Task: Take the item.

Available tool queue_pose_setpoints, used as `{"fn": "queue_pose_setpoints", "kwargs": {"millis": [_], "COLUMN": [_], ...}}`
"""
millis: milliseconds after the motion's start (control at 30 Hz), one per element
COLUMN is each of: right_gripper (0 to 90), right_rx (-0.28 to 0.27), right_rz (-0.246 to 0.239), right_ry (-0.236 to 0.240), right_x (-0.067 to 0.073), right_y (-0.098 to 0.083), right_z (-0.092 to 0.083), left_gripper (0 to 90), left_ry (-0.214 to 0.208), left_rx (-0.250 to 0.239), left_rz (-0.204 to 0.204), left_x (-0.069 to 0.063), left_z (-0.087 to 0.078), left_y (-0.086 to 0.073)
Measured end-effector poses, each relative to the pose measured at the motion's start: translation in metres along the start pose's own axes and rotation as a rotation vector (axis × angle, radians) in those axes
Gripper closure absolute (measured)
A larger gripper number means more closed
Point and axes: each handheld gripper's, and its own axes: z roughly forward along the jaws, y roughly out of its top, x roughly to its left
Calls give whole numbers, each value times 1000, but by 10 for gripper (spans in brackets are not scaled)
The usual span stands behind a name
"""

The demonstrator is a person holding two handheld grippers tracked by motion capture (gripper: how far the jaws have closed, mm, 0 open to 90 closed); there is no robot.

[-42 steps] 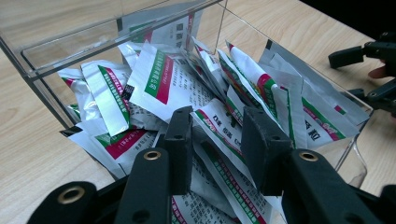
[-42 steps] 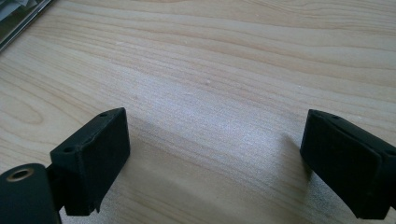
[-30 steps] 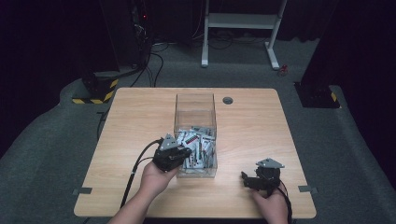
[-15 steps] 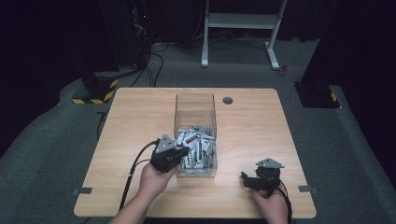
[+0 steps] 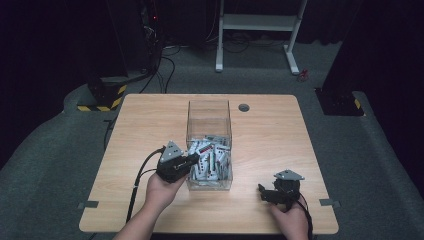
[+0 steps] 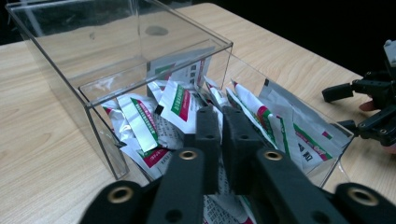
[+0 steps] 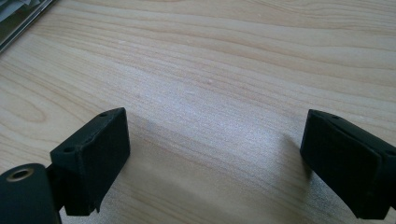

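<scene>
A clear plastic box [image 5: 208,104] [image 6: 70,60] stands mid-table with several white sachets [image 5: 210,160] [image 6: 180,100], printed in red and green, piled in its near half. My left gripper [image 5: 194,159] [image 6: 219,112] leans over the box's near-left wall, jaws pointing down at the pile. Those jaws have just been opening and stand almost together with a thin slit, and I see no sachet pinched between them. My right gripper [image 5: 261,192] [image 7: 215,154] [image 6: 336,109] rests near the front right of the table, open wide over bare wood.
The wooden table [image 5: 280,140] has a round cable hole [image 5: 243,107] behind the box. A cable [image 5: 137,180] trails from the left gripper off the front edge. Dark floor, a white desk frame [image 5: 255,25] and a striped base [image 5: 102,95] lie beyond.
My left gripper has drawn back slightly to the left at the box's near wall. The right gripper has not moved.
</scene>
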Motion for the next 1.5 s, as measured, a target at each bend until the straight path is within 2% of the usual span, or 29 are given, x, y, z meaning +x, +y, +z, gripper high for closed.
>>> {"fn": "queue_pose_setpoints", "kwargs": {"millis": [33, 133, 367, 700, 1133, 1500], "right_gripper": [80, 80, 80, 80, 80, 80], "right_rx": [0, 0, -1, -1, -1, -1], "right_rz": [0, 0, -4, -4, -4, -4], "right_ry": [0, 0, 2, 4, 4, 5], "right_x": [0, 0, 0, 0, 0, 0], "right_y": [0, 0, 0, 0, 0, 0], "right_z": [0, 0, 0, 0, 0, 0], "left_gripper": [830, 896, 900, 900, 900, 900], "left_ry": [2, -3, -1, 13, 18, 6], "left_rx": [1, 1, -11, -56, -101, -165], "left_rz": [2, 2, 6, -9, -9, -16], "left_x": [0, -1, -2, 2, 4, 3], "left_z": [0, 0, -1, -9, -18, -32], "left_y": [0, 0, 0, 3, 9, 16]}}
